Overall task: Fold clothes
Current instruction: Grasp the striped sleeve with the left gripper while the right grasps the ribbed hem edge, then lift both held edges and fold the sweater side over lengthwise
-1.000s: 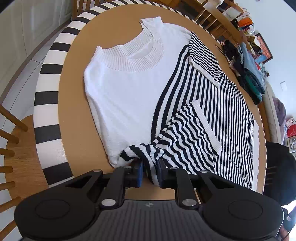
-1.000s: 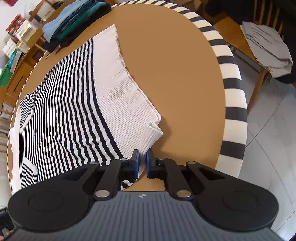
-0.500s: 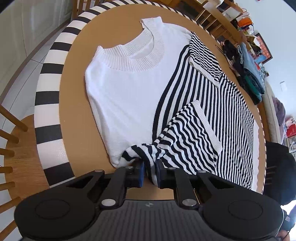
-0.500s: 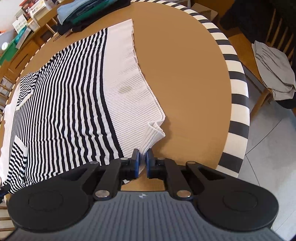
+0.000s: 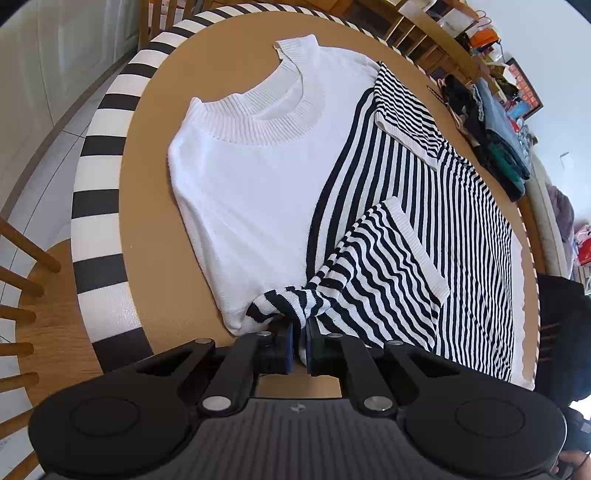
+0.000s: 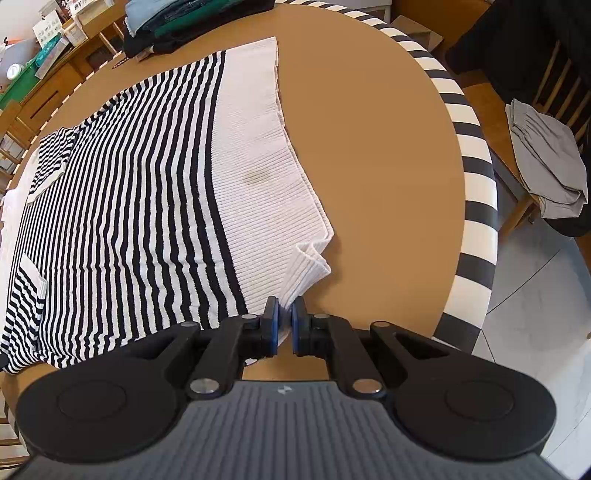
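A knit sweater, white at the chest with black-and-white stripes below, lies flat on the round brown table. Both striped sleeves are folded onto its body. In the left wrist view my left gripper is at the near edge, and its jaws are closing on a bunched striped fold by the near sleeve. The right wrist view shows the sweater's white ribbed hem. There my right gripper is shut on the hem's near corner, which is wrinkled just ahead of the pads.
The table has a black-and-white striped rim. A stack of folded dark, blue and green clothes sits at its far side. A grey garment lies on a wooden chair to the right. Wooden chair spindles stand at the left.
The left jaws have narrowed on the striped fold. The right gripper has rolled a little, keeping its grip on the hem corner. The sweater has not shifted.
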The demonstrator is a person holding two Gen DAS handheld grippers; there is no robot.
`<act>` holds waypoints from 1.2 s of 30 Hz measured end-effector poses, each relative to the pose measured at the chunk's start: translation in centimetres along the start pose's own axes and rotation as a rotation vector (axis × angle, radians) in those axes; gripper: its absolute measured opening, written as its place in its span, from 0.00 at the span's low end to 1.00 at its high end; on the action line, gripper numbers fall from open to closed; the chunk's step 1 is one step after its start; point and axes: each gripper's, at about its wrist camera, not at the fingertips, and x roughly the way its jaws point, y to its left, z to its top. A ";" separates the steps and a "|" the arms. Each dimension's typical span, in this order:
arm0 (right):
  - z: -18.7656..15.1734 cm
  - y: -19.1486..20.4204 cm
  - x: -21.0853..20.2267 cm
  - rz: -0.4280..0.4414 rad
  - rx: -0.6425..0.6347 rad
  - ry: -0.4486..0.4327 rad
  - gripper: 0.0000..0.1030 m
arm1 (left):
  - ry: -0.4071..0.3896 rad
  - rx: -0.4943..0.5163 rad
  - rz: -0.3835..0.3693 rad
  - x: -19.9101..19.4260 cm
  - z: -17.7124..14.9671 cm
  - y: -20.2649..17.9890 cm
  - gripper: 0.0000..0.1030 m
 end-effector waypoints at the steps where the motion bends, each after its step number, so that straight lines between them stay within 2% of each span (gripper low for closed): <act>1: 0.0 -0.1 0.0 0.011 0.006 0.000 0.06 | 0.001 -0.003 -0.001 0.0 0.0 0.1 0.07; 10: -0.7 -2.4 -1.0 0.133 0.123 -0.031 0.06 | -0.004 -0.024 -0.008 -0.7 -0.2 0.4 0.07; 25: -2.3 -2.9 -2.4 0.156 0.082 -0.028 0.05 | -0.024 -0.062 -0.020 -2.8 -1.5 1.5 0.07; 36: -4.1 -5.1 -5.1 0.201 0.157 0.022 0.05 | -0.021 -0.093 -0.056 -6.1 -3.8 2.2 0.06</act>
